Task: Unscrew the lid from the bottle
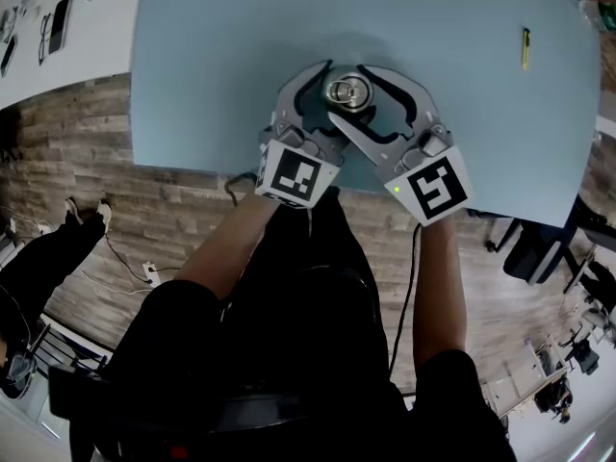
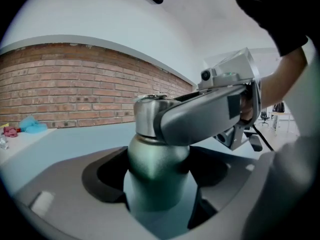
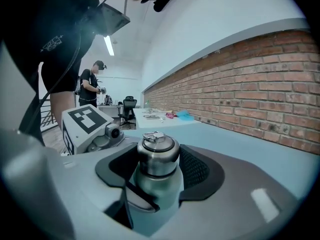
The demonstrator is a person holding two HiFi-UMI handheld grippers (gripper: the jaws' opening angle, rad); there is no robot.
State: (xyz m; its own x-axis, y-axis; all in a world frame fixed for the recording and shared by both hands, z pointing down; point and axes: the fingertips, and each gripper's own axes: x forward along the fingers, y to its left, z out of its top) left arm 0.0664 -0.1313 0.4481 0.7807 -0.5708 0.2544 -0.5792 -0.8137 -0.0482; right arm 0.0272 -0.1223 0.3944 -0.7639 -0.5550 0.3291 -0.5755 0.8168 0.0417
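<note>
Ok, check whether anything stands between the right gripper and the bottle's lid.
Nothing visible does. The lid sits directly between the jaws of the right gripper, which press on its sides. The left gripper clamps the bottle just below.

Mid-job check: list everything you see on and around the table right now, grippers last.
table: one, light blue, centre of the head view.
bottle: one, green metal, upright near the table's near edge.
lid: one, silver, on the bottle.
pen: one, yellow, table's far right.
side table: one, white, upper left, small clutter on it.
brick wall: one, red-brown, beyond the table.
bystander: one, dark clothes, background.
left gripper: one, grey, closed on the bottle's body.
right gripper: one, grey, closed on the lid.
</note>
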